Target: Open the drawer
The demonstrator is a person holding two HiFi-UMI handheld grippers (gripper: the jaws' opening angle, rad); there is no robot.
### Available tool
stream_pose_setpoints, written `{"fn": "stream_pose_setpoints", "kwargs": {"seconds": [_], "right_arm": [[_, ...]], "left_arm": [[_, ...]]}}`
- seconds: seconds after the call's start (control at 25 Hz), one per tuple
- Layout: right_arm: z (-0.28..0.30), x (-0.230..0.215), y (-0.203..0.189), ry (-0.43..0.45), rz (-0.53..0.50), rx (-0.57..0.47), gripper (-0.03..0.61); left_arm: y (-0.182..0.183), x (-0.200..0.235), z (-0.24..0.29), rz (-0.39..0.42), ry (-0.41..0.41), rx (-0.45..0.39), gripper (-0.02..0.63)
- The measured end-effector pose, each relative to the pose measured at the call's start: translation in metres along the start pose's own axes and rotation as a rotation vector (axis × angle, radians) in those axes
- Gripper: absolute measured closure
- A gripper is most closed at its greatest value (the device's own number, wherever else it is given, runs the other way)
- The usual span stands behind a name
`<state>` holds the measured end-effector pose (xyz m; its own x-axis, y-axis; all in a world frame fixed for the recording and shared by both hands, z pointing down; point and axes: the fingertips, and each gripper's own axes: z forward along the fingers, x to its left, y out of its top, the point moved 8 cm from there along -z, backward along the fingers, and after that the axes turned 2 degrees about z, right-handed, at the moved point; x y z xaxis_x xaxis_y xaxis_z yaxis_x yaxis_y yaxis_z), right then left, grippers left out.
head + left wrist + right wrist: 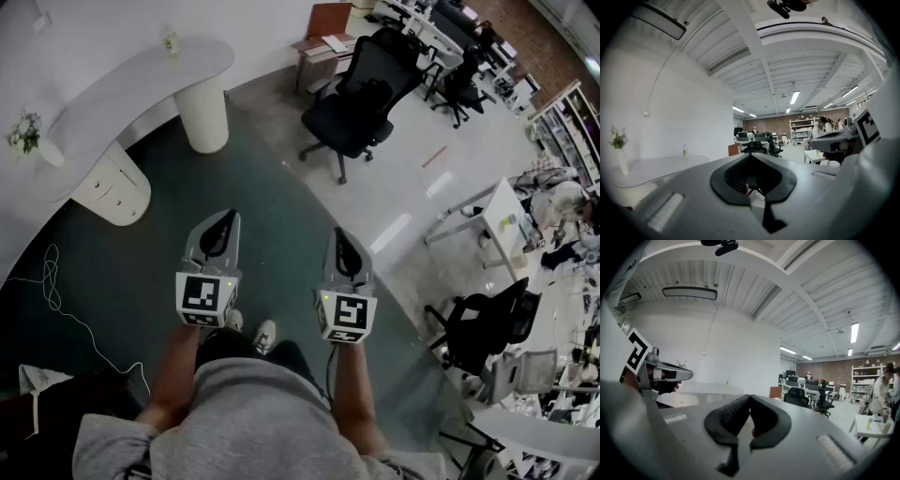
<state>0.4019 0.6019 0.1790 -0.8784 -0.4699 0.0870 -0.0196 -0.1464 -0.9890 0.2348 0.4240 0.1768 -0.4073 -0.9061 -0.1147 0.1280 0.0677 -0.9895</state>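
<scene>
- The left gripper [223, 225] and the right gripper [341, 242] both have their jaws pressed together on nothing.
- The drawer cabinet [114, 187] stands under the curved desk [141, 75], at ten o'clock from both grippers and well apart.
- The left gripper is nearer; I'd say walking closer comes first.

Left tool [228, 217], right tool [339, 234] held side by side before torso, apart, both pointing far, about level. Jaws of each closed tip to tip, nothing between. Bare forearms [176, 370] reach forward from body. Left tool slightly farther out.
</scene>
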Motion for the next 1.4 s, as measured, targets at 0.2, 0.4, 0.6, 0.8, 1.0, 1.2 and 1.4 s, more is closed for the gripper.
{"fn": "stream_pose_setpoints", "kwargs": {"seconds": [0.2, 0.4, 0.6, 0.8, 1.0, 1.2, 1.4], "right_arm": [[-0.004, -0.004, -0.006, 0.009, 0.001, -0.017, 0.574], [-0.006, -0.006, -0.008, 0.015, -0.004, -0.014, 0.574], [0.001, -0.005, -0.008, 0.047, -0.016, -0.014, 0.574], [0.030, 0.009, -0.006, 0.119, -0.017, -0.017, 0.574], [0.074, 0.032, -0.006, 0.201, -0.013, -0.011, 0.574], [0.141, 0.060, -0.003, 0.262, -0.037, -0.006, 0.574], [0.218, 0.087, 0.014, 0.324, -0.052, 0.001, 0.574]], "left_arm": [[0.001, -0.003, -0.002, -0.001, 0.007, -0.004, 0.603], [-0.001, -0.005, -0.005, -0.005, 0.023, -0.005, 0.603], [-0.003, -0.001, -0.007, -0.013, 0.054, -0.001, 0.603], [-0.009, 0.020, -0.007, -0.030, 0.121, 0.011, 0.603], [-0.020, 0.056, -0.002, -0.039, 0.197, 0.034, 0.603], [-0.033, 0.111, 0.019, -0.040, 0.264, 0.054, 0.603], [-0.036, 0.173, 0.053, -0.062, 0.325, 0.061, 0.603]]}}
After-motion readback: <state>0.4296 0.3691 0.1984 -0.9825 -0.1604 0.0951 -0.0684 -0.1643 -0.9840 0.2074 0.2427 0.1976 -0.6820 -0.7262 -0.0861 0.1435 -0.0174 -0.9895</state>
